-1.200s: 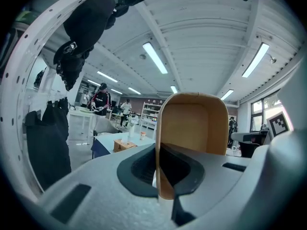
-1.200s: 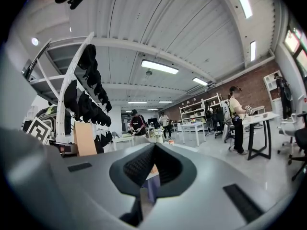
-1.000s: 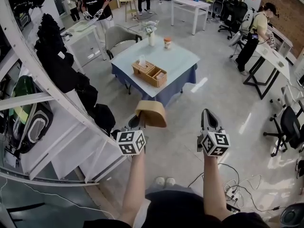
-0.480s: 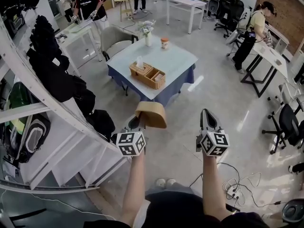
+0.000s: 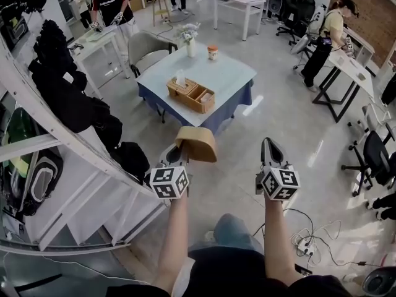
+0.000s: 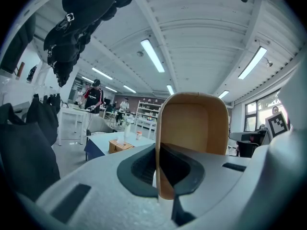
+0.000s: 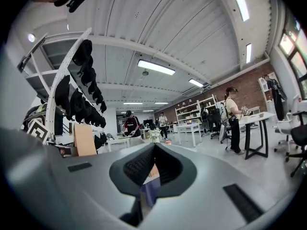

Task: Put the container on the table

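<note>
Carriage of tan rounded container (image 5: 198, 146) toward far blue-draped table (image 5: 224, 79)
Left gripper (image 5: 178, 157) pinches its wall tight for transport; right gripper (image 5: 270, 148) closed, empty.

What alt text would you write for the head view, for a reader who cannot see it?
Seen from above, the left tool grips a tan container by its edge, while the shut right tool is empty beside it. Ahead stands a table with a wooden tray, a vase and a cup.
</note>
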Motion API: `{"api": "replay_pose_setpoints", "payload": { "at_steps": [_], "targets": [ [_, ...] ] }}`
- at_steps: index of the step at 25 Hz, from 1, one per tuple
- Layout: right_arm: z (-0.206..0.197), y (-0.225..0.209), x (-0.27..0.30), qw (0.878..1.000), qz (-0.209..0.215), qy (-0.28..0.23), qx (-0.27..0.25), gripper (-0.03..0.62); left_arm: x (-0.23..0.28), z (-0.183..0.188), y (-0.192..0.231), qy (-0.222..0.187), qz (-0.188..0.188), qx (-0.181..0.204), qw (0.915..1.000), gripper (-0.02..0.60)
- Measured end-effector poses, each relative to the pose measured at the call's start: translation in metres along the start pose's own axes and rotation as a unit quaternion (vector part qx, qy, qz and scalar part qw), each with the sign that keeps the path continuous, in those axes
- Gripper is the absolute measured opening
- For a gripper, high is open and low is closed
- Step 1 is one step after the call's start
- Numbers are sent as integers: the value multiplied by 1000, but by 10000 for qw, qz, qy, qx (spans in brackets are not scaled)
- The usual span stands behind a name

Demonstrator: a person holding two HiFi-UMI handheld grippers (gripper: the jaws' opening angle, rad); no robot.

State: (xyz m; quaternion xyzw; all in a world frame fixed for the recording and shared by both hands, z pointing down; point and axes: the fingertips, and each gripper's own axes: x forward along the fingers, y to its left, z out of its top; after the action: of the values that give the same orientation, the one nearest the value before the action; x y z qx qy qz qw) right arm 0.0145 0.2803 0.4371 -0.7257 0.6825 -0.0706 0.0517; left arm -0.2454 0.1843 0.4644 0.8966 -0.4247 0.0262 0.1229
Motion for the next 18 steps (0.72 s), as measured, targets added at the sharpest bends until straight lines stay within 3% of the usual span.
{"api": "replay_pose_setpoints", "payload": {
  "at_steps": [10,18],
  "targets": [
    [6,-4,33,9999,83,-3,-74,-2,25,8,11,-61,26,-21,10000,9],
    [6,-17,98,9996,292,-10,-31,-2,72,20,33,-141,212,23,9997,9]
  ]
}}
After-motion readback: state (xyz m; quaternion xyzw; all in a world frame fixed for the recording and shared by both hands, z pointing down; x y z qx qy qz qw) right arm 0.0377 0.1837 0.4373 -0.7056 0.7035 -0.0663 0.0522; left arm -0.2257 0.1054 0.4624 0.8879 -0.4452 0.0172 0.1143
